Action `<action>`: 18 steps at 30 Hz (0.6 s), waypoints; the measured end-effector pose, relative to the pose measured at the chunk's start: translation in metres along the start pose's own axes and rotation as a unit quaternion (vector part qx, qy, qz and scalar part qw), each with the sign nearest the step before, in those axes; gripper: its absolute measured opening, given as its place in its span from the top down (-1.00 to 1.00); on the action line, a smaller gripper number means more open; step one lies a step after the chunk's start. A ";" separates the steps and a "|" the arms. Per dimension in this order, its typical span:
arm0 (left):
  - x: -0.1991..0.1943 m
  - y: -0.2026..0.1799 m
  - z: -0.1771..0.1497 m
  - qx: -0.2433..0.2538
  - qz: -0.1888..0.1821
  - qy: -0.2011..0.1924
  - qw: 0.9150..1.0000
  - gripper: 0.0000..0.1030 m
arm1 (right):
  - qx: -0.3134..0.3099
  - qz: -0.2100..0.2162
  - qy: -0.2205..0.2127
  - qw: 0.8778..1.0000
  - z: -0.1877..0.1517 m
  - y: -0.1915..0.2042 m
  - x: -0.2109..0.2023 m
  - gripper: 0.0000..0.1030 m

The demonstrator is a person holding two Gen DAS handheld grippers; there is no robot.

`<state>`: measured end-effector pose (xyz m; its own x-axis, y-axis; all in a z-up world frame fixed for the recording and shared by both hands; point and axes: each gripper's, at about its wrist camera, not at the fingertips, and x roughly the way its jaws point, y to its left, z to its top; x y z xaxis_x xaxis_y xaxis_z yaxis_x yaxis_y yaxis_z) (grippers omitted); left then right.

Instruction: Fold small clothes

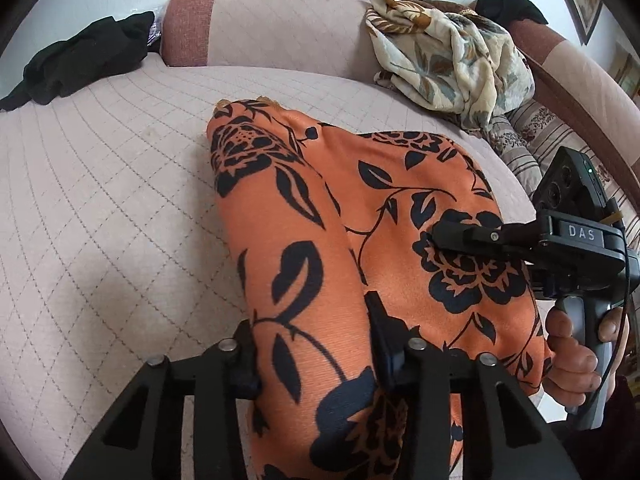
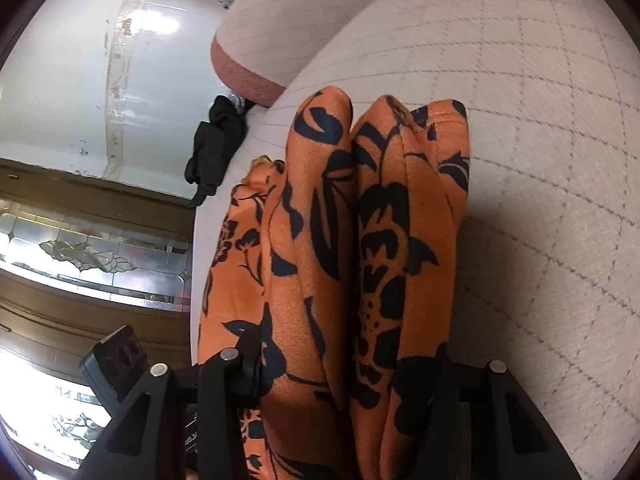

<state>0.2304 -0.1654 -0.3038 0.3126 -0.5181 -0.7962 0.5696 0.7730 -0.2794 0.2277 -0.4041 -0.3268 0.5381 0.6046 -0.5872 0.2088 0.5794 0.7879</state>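
2 grippers are closed on 1 orange garment (image 1: 400, 184), a knit piece printed with black roses, leaves and trailing stems, lying on a quilted pale pink sofa seat (image 1: 100, 200). Its fabric is bunched into long rounded folds that run away from both cameras, and a bit of tan trim shows at its far edge.

In the left wrist view the left gripper (image 1: 316, 356) pinches 1 thick fold, its jaws set narrow with cloth filling the gap between them. In the right wrist view the right gripper (image 2: 344, 372) clamps 2 or 3 gathered folds, its jaws likewise narrowed on the fabric. From the left camera, that right tool reaches in from the side with its fingers over the black rose, a hand (image 1: 576, 356) wrapped around its grey handle.

White letters "DAS" (image 1: 582, 234) are readable on the right tool's black body.

Beyond lie a crumpled cream floral cloth (image 1: 448, 52) and a black garment (image 1: 76, 64).
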 end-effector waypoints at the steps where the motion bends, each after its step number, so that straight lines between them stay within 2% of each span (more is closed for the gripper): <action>1: -0.002 0.000 -0.001 0.002 0.001 -0.001 1.000 0.18 | -0.001 0.001 0.000 1.000 0.000 0.001 0.000 0.07; 4: 0.000 -0.002 -0.001 0.004 0.002 0.003 1.000 0.12 | 0.002 -0.010 0.002 1.000 0.001 0.001 0.004 0.07; 7: 0.001 0.005 -0.003 -0.007 -0.002 0.012 1.000 -0.05 | 0.034 -0.013 0.015 0.999 0.005 -0.012 0.014 0.07; 9: 0.002 0.005 -0.003 -0.010 0.000 0.018 1.000 -0.17 | 0.052 0.001 0.020 0.998 0.007 -0.021 0.017 0.05; 13: 0.008 0.003 -0.005 -0.009 0.002 0.034 0.999 -0.37 | 0.048 0.000 0.021 0.999 0.008 -0.023 0.020 -0.03; 18: 0.011 0.002 -0.005 -0.010 0.001 0.032 0.999 -0.34 | 0.050 0.008 0.023 0.998 0.009 -0.026 0.023 -0.05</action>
<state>0.2310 -0.1674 -0.3156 0.2651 -0.4924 -0.8290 0.5534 0.7818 -0.2874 0.2418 -0.4098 -0.3589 0.5038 0.6391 -0.5812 0.2827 0.5138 0.8100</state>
